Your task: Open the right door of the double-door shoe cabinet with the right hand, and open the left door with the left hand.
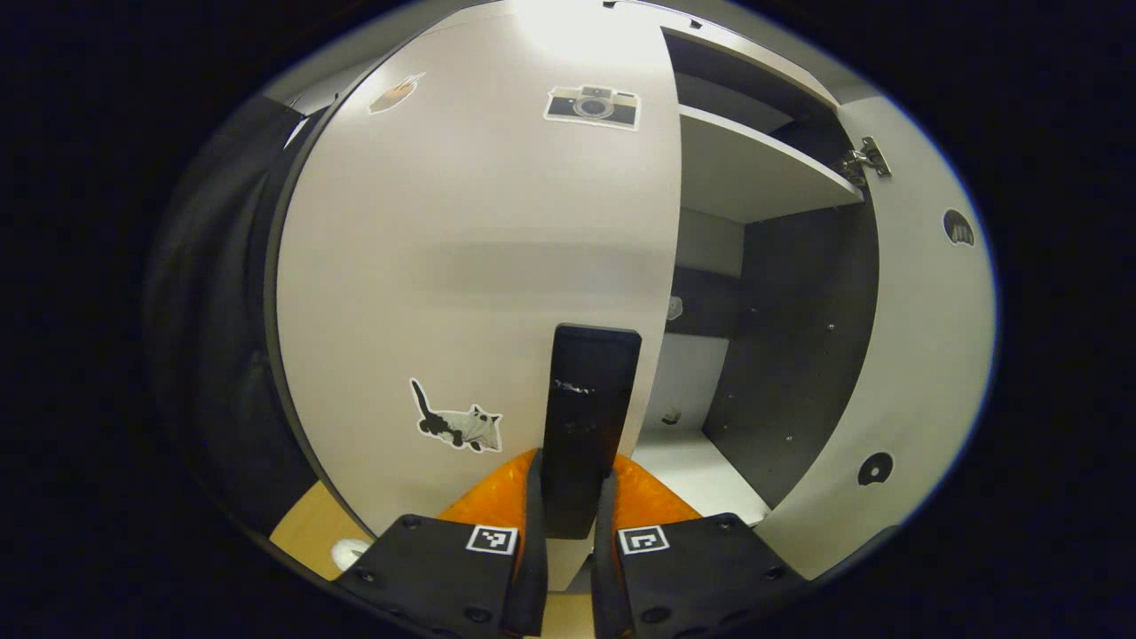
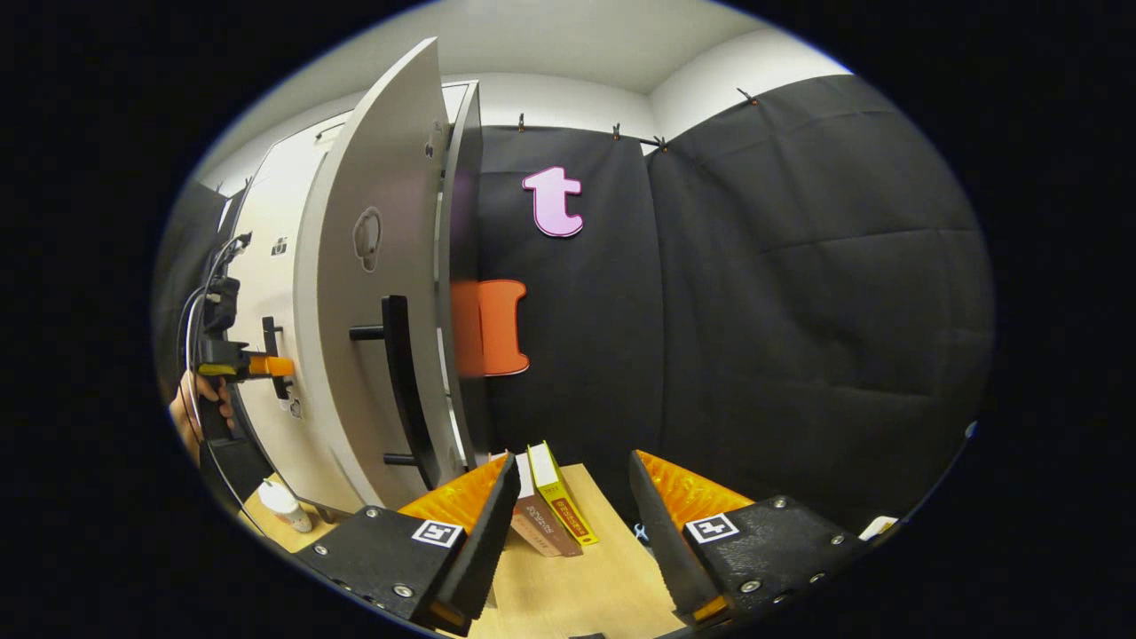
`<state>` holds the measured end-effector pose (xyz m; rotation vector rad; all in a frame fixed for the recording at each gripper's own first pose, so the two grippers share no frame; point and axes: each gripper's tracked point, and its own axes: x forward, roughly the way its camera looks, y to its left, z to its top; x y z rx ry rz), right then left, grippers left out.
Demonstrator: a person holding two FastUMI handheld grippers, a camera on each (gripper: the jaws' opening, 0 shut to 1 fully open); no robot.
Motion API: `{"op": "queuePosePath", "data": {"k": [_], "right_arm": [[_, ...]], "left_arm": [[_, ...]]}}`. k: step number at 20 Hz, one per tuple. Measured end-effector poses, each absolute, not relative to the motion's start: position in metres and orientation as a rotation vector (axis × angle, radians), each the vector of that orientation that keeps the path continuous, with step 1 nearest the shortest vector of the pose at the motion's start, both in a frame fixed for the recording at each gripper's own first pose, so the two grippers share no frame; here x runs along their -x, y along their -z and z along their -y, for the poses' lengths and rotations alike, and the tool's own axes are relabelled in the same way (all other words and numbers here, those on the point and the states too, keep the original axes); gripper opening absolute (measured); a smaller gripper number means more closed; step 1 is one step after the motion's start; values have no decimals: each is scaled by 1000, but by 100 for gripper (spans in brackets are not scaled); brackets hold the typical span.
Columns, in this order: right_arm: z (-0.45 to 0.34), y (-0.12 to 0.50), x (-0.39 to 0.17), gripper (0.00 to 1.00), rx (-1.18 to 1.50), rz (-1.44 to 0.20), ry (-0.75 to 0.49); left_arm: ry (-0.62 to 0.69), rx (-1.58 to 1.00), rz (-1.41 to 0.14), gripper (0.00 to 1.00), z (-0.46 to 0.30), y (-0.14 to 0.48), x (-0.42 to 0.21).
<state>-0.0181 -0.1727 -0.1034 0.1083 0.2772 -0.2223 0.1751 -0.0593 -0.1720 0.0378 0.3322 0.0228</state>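
Note:
In the left gripper view, my left gripper [image 1: 572, 484] is shut on the black bar handle [image 1: 590, 408] of the left door [image 1: 470, 248], a white panel with stickers that lies about flush with the cabinet front. The right door [image 1: 923, 355] stands swung open and shows a shelf [image 1: 754, 169] and dark inner walls. In the right gripper view, my right gripper [image 2: 572, 469] is open with nothing between its fingers, away from the open right door [image 2: 373, 293] and its black handle [image 2: 399, 382]. Farther left, the left gripper [image 2: 262, 366] and a hand [image 2: 191, 408] are at the left door [image 2: 266, 266].
Two small boxes [image 2: 550, 510] stand on the wooden table [image 2: 586, 577] just ahead of my right gripper. A small white bottle [image 2: 284, 506] sits by the cabinet's foot. The black cloth wall [image 2: 754, 311] hangs to the right.

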Motion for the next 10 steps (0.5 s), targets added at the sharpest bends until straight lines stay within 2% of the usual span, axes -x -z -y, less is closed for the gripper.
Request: {"op": "queuePosePath", "data": {"k": [4, 10], "right_arm": [[178, 107, 25, 76, -83, -292, 226], [166, 83, 29, 77, -131, -223, 189]], "left_arm": [[-45, -34, -322, 27, 57, 172, -171], [-55, -32, -323, 27, 49, 170, -165]]}}
